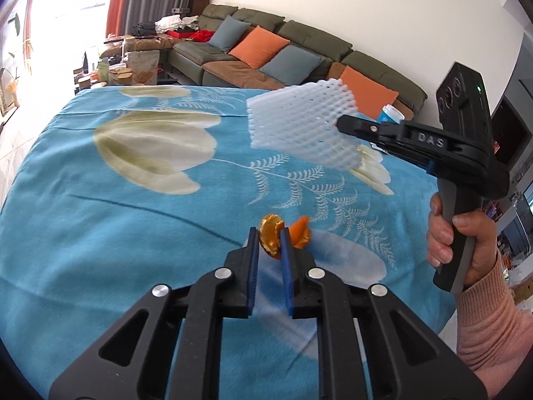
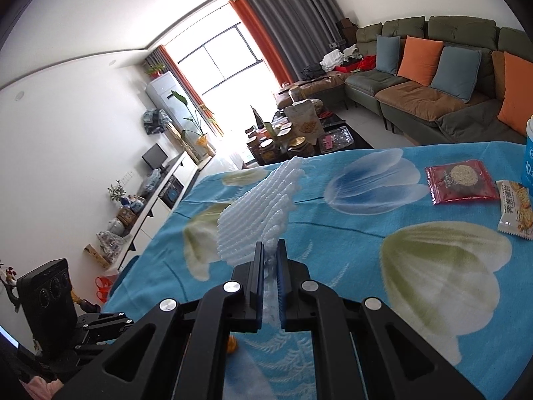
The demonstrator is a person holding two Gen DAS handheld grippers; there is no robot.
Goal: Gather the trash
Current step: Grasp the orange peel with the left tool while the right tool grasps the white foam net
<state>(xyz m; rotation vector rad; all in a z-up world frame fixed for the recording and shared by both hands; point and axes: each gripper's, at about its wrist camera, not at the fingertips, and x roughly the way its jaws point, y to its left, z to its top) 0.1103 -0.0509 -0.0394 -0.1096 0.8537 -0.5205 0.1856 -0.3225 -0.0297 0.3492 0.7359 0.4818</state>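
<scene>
We noted the left gripper [image 1: 269,237] clamped on a curled piece of orange citrus peel [image 1: 271,236], its 2 blue-padded jaws pressing the peel's sides. The peel hung clear above the blue flower-printed tablecloth [image 1: 100,233], and a second lobe of it stuck out to the right of the right pad.

We noted the right gripper [image 2: 269,250] closed on a white foam mesh fruit sleeve [image 2: 256,213]. The sleeve's lower edge sat pinched between the pads and the rest fanned up and away from the fingertips. From the left wrist camera the same sleeve [image 1: 299,123] showed held in the air above the cloth, well apart from the peel, with the black gripper body gripped by a hand [image 1: 463,243] in a pink ribbed sleeve [image 1: 493,326].

On the cloth, toward its right side in the right wrist view, we saw a red snack packet with a round biscuit picture [image 2: 461,180] lying flat, a white cracker packet [image 2: 514,210] just beside it, and a blue and white cup [image 2: 529,153] at the frame edge. Beyond the table stood a grey-green sofa with orange and blue cushions [image 2: 433,76].
</scene>
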